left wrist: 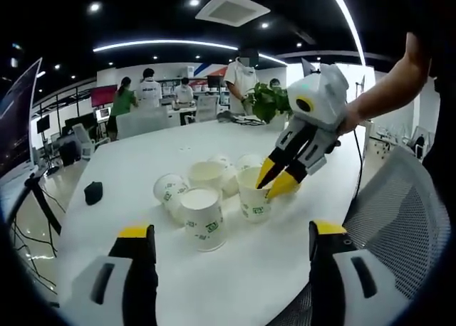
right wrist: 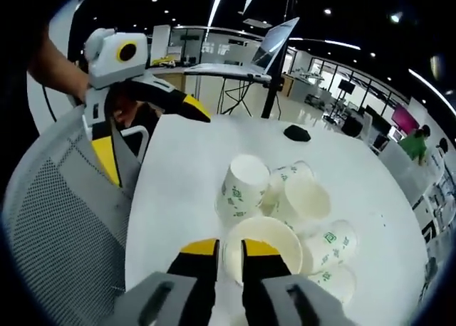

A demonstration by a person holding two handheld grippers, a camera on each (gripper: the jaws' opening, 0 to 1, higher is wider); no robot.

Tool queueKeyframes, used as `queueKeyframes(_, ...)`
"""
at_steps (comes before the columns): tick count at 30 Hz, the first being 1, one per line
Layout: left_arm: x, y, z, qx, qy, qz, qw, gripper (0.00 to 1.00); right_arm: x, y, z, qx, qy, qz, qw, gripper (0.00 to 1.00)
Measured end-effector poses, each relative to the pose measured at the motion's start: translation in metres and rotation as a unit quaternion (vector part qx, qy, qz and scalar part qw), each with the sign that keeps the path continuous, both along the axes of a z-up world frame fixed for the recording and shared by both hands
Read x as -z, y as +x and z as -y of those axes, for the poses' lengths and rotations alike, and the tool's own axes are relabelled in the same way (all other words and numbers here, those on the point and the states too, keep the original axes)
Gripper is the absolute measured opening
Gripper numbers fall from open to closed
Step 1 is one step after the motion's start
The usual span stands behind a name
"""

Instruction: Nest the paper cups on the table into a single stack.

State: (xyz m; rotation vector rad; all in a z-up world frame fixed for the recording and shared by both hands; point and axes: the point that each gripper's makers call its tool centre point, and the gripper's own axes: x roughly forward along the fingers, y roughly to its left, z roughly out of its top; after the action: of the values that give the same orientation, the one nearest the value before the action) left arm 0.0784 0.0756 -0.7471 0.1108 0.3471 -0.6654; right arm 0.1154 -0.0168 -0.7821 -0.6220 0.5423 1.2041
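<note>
My right gripper (left wrist: pixel 279 178) has its jaws pinching the rim of one upright paper cup (left wrist: pixel 254 193), one jaw inside the mouth, one outside. My left gripper (right wrist: pixel 146 119) hangs spread and empty off the counter (left wrist: pixel 142 155) edge, well apart. The remaining cups (right wrist: pixel 285 198) cluster just beyond the held cup; the nearest upright cup (right wrist: pixel 242 187) is the likely nesting target.
</note>
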Motion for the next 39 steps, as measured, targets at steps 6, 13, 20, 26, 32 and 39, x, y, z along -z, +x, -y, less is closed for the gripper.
queueKeyframes(6, 0.000, -0.001, 0.002, 0.002, -0.001, -0.001, 1.0000, 0.88, -0.012, 0.003, 0.006, 0.042, 0.038, -0.003, 0.9984, 0.26)
queueKeyframes(13, -0.002, -0.001, 0.002, 0.002, -0.003, -0.001, 1.0000, 0.88, -0.022, 0.000, 0.022, 0.093, 0.074, -0.003, 0.9929, 0.41)
queueKeyframes(20, -0.001, -0.002, 0.004, 0.008, 0.002, -0.003, 1.0000, 0.88, -0.025, -0.005, 0.042, 0.141, 0.097, -0.009, 0.9852, 0.53)
queueKeyframes(26, -0.002, -0.002, 0.003, 0.007, 0.003, -0.005, 1.0000, 0.87, -0.026, -0.007, 0.060, 0.178, 0.112, -0.012, 0.9776, 0.62)
queueKeyframes(32, -0.003, -0.002, 0.003, 0.008, 0.002, -0.007, 0.9999, 0.86, -0.027, -0.011, 0.077, 0.206, 0.125, -0.013, 0.9705, 0.73)
queueKeyframes(39, -0.004, -0.001, 0.002, 0.009, 0.003, -0.007, 0.9999, 0.85, -0.029, -0.019, 0.095, 0.226, 0.133, -0.011, 0.9650, 0.80)
